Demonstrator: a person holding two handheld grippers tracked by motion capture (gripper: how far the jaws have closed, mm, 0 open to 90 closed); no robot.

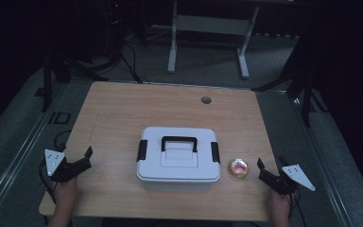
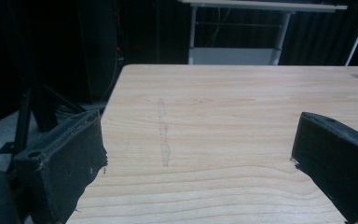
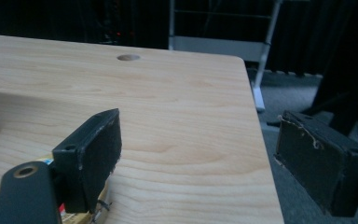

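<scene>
Now both tongs stand wide open and empty: your left tongs (image 1: 86,158) at the tabletop's (image 1: 123,113) left edge, your right tongs (image 1: 269,166) just beside the small round gold-rimmed tin (image 1: 238,168). That tin sits right of the white plastic lidded box with black handle (image 1: 178,158). Probably approach the tin level, straddling it squarely before closing.

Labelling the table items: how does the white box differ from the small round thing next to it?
The white box is rectangular and far larger; the round item is a small disc. The box is plain white with a black handle and black side latches, lid on; the round item is golden with a reddish centre. The box sits mid-table, between the two grippers; the round item lies close to the right gripper. Both rest on the wooden table, untouched.
</scene>
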